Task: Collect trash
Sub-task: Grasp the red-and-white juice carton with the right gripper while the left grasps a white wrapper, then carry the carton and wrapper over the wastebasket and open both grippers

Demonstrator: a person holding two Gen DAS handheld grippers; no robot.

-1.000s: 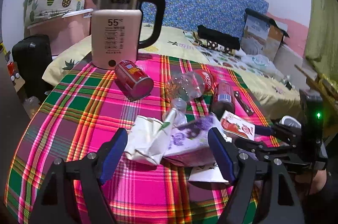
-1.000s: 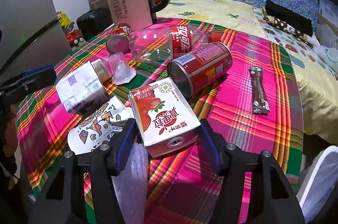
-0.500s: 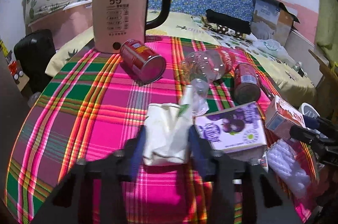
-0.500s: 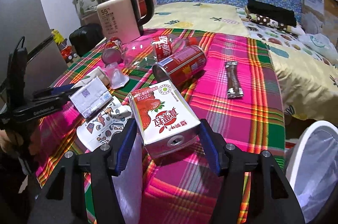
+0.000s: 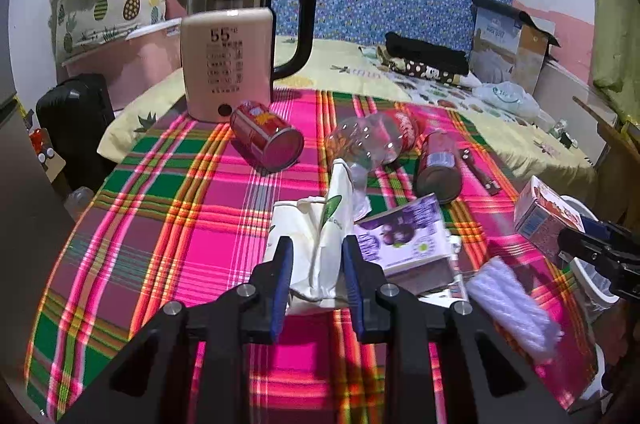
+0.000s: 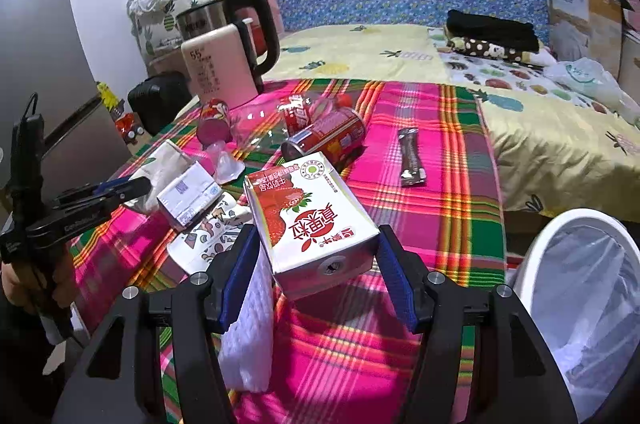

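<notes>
My left gripper [image 5: 316, 272] is shut on a crumpled white paper bag [image 5: 316, 236] on the plaid tablecloth [image 5: 160, 224]. My right gripper [image 6: 316, 264] is shut on a red-and-white strawberry milk carton [image 6: 308, 212] and holds it above the table, left of a white bin [image 6: 576, 288] lined with a clear bag. A purple carton [image 5: 404, 236], two red cans [image 5: 266, 139] [image 5: 438, 163], a clear cola bottle [image 5: 368, 139], a brown sachet [image 6: 412, 157] and a white foam sleeve [image 6: 248, 336] lie on the table.
A pink electric kettle [image 5: 228, 55] stands at the table's far edge. A bed with a yellow sheet [image 6: 400, 55] lies behind the table. A printed flat pouch [image 6: 208, 240] lies under the cartons. A black case [image 5: 76, 119] stands on the floor at left.
My left gripper has closed on the white paper bag. My right gripper has lifted the strawberry carton and moved it right, toward the white bin.
</notes>
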